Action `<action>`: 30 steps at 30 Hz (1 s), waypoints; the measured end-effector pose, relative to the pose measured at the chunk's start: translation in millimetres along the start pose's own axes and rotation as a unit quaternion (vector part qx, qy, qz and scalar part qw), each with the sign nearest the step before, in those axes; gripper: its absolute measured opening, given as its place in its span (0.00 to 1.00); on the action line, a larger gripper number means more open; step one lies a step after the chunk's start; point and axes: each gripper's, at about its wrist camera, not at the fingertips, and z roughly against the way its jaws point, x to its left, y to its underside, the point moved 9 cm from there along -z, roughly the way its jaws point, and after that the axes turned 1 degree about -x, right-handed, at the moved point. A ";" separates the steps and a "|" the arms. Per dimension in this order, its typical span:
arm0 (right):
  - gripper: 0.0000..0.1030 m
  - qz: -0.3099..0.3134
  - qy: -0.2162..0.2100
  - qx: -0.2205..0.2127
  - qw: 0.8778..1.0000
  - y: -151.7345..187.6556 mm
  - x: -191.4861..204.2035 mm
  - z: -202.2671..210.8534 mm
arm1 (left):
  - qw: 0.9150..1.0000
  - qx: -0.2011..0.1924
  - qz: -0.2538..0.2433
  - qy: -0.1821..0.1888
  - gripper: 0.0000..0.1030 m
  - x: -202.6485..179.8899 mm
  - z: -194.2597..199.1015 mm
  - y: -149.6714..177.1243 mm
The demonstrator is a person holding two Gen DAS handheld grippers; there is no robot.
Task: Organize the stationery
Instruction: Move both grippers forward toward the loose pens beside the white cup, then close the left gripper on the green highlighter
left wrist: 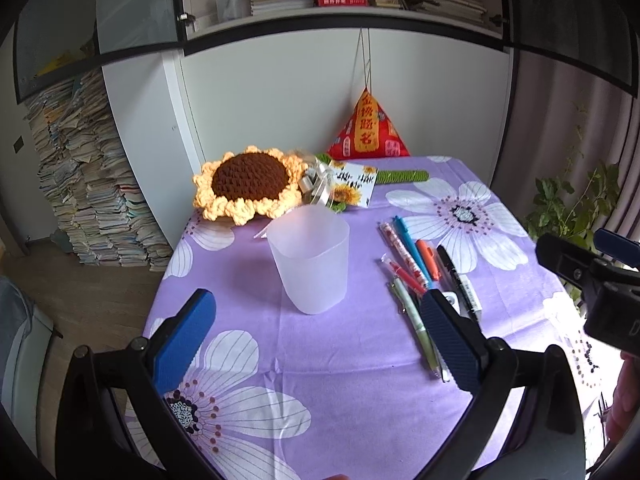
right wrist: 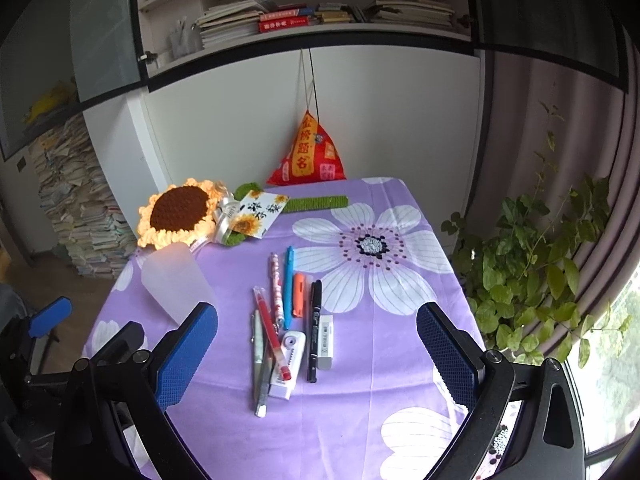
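Observation:
A frosted plastic cup stands upright on the purple flowered tablecloth. To its right lie several pens: a red one, a teal one, an orange marker, a black marker, a pale green one. A white eraser and a correction tape lie among them. My left gripper hovers open just before the cup, nothing between its fingers. My right gripper hangs open over the pens, holding nothing.
A crochet sunflower with a card and green stem lies at the table's back, a red triangular pouch against the wall. Stacks of books stand on the floor at left. A leafy plant stands right of the table. Shelves above.

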 end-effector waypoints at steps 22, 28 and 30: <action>0.47 0.017 -0.021 0.116 0.993 31.8 -16.3 -83.9 | 0.991 0.103 -0.023 0.080 0.87 -44.1 -76.8 29.9; 0.47 0.007 -0.040 0.146 0.988 37.6 -15.1 -107.3 | 0.985 0.145 -0.018 0.090 0.69 -49.9 -102.9 42.6; 0.47 0.006 -0.042 0.150 0.988 37.9 -15.1 -112.6 | 0.984 0.153 -0.018 0.089 0.68 -51.0 -110.5 44.2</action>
